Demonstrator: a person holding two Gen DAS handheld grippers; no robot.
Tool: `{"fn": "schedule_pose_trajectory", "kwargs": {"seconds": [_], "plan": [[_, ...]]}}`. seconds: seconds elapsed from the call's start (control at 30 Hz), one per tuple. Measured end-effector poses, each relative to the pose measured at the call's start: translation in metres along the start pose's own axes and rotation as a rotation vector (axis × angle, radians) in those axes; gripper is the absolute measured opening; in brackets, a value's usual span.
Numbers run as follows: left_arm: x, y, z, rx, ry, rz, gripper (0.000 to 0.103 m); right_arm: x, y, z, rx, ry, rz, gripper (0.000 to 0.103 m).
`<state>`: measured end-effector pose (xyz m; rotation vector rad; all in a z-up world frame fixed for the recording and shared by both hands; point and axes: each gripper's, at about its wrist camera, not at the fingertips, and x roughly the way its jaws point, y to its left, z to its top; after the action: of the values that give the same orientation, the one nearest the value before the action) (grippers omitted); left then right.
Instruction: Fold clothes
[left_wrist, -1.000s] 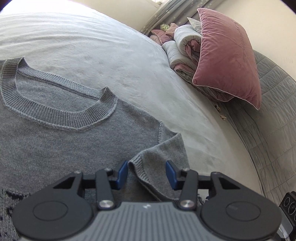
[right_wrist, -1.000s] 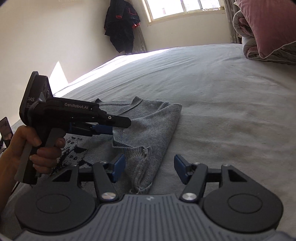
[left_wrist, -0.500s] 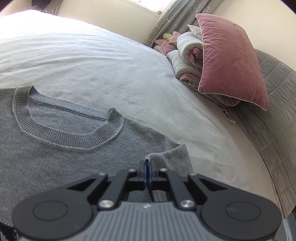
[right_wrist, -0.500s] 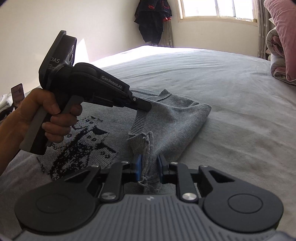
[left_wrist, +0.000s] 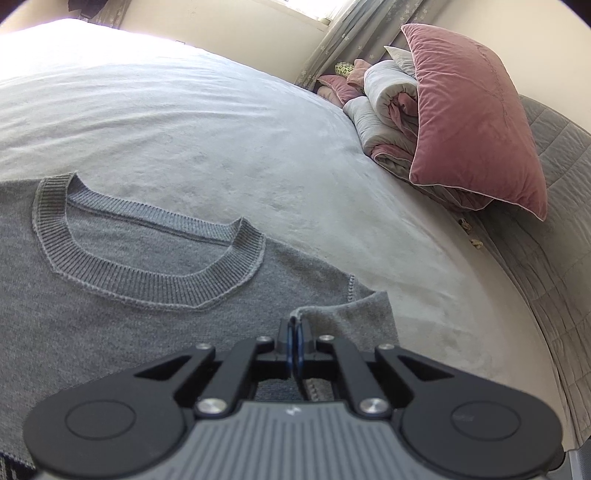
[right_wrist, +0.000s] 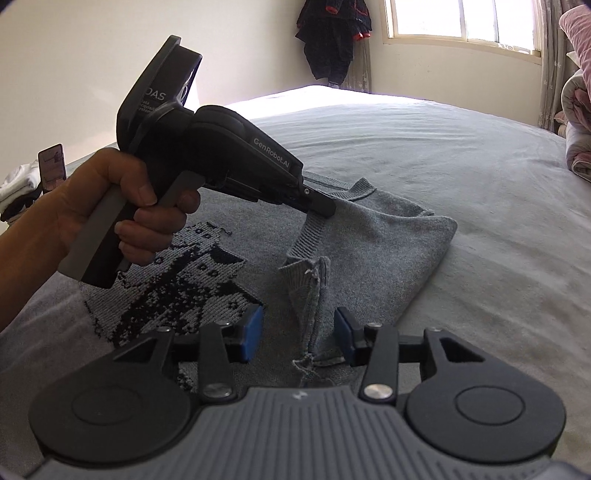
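a grey sweater (left_wrist: 110, 314) lies flat on the bed (left_wrist: 221, 129), neckline up, its dark knitted pattern (right_wrist: 177, 291) toward the near edge. the left gripper (left_wrist: 294, 345), held in a hand (right_wrist: 122, 206), has its blue pads pressed together on the edge of the folded-over sleeve (right_wrist: 376, 251), lifting a ridge of knit off the sweater's body. the right gripper (right_wrist: 298, 334) sits just above the sleeve's lower end with its jaws spread; the frayed cuff (right_wrist: 314, 354) lies between the blue pads (right_wrist: 250, 332), touching neither that can be seen. at the head of the bed, a pink pillow (left_wrist: 476, 122) leans on a rolled quilt (left_wrist: 384, 107). dark clothes (right_wrist: 332, 33) hang beside the window (right_wrist: 461, 18).
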<state>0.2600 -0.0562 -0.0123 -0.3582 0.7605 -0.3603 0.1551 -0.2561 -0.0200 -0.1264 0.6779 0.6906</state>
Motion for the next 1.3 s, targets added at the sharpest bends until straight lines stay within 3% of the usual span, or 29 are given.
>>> {"fn": "schedule_pose_trajectory", "kwargs": {"seconds": [0.03,0.1,0.3,0.4,0.63,1.2,1.3], "plan": [[-0.001,0.0,0.001,0.003,-0.004,0.002,0.002,0.002,-0.001,0.0,0.011,0.004,0.005,0.013],[-0.002,0.001,0.003,0.009,-0.012,0.007,0.002,0.001,-0.003,0.002,0.039,-0.016,0.024,0.009],[-0.008,0.005,0.013,0.026,-0.04,0.023,0.002,-0.008,0.005,0.021,0.101,-0.164,0.122,0.008],[-0.011,0.012,0.024,0.034,-0.055,0.043,0.002,0.004,0.015,0.031,0.12,-0.187,0.157,0.008],[-0.01,0.034,0.028,0.057,-0.056,0.098,0.002,0.037,0.036,0.04,0.121,-0.131,0.142,0.008],[0.002,0.063,0.01,0.081,-0.072,0.171,0.003,0.067,0.046,0.036,0.117,-0.096,0.126,0.008],[-0.003,0.066,0.007,0.032,-0.068,0.157,0.005,0.066,0.045,0.038,0.133,-0.09,0.134,0.019]]}}
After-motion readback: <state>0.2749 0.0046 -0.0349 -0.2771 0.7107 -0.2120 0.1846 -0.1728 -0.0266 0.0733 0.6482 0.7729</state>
